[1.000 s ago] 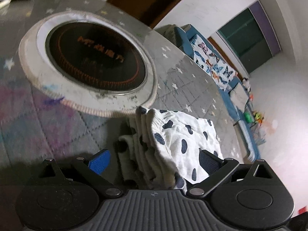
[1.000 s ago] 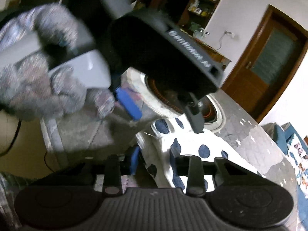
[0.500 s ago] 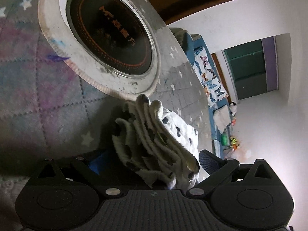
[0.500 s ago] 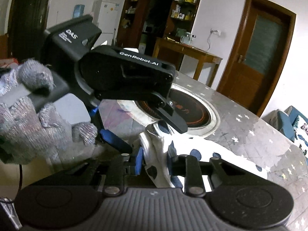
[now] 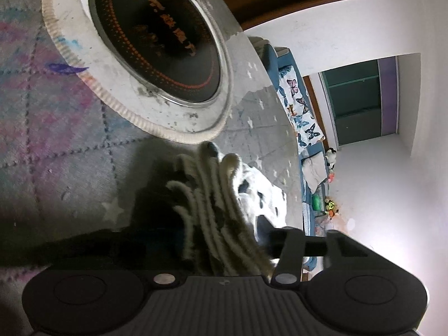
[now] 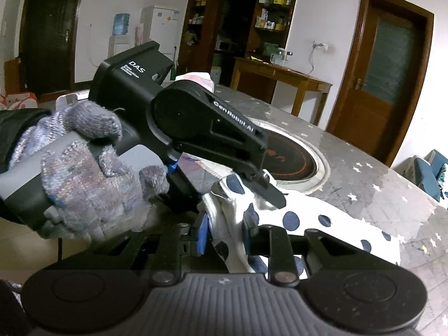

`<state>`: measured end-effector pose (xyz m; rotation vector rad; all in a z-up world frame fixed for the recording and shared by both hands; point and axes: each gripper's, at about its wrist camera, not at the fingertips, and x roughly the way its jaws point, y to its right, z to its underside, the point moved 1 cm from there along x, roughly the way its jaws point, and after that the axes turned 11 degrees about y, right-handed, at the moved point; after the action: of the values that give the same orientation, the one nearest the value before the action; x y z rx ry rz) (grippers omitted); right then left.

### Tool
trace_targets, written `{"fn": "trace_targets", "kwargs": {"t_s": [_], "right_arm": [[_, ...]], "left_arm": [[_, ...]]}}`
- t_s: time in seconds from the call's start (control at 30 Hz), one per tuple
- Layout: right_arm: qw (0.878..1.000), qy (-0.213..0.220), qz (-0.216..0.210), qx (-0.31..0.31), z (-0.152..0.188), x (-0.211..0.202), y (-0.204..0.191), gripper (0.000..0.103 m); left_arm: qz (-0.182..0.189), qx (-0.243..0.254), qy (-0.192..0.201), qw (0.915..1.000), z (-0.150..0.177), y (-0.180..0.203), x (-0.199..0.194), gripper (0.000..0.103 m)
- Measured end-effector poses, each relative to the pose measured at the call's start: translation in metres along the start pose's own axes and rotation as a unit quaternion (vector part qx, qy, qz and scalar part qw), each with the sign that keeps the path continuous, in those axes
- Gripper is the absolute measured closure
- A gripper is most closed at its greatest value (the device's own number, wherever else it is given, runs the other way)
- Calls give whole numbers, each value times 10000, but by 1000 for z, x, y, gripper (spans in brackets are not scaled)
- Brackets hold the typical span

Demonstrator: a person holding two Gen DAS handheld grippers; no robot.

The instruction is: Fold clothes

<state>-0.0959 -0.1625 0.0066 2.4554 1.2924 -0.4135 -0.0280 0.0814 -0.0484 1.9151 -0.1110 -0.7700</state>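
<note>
closing on the spotted garment's (image 5: pixel 224 210) bunched edge, the left tool (image 5: pixel 221 240) sat just beside the right tool (image 6: pixel 224 232), which pinched the same edge.

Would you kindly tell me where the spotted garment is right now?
The spotted garment lies on the table just in front of the round cooktop. In the right wrist view its bunched near edge sits between both hand-held grippers' fingers at bottom centre.

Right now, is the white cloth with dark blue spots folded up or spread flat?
Partly bunched: the white cloth with dark blue spots is gathered into ridged pleats near the grippers, while the rest lies flat on the grey table.
</note>
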Motion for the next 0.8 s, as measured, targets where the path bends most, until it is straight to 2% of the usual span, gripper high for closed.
{"fn": "trace_targets", "kwargs": {"t_s": [0.13,0.3,0.47,0.57,0.8], "right_arm": [[9994,-49,-133,317,4,-3,11,73],[9963,-13,-124,851,3,-13,39,72],[9929,-92,421,1111,3,-10,75,72],[9896,-240,724,1219,9,11,98,72],[9807,-542,1113,1515,22,46,145,71]], "left_arm": [[16,59,-13,10000,-3,-5,2,67],[55,76,-10,10000,-5,-7,4,67],[52,179,25,9998,-4,-5,5,67],[64,183,28,9998,-4,-5,7,67],[63,193,9,9998,-6,-6,9,67]]}}
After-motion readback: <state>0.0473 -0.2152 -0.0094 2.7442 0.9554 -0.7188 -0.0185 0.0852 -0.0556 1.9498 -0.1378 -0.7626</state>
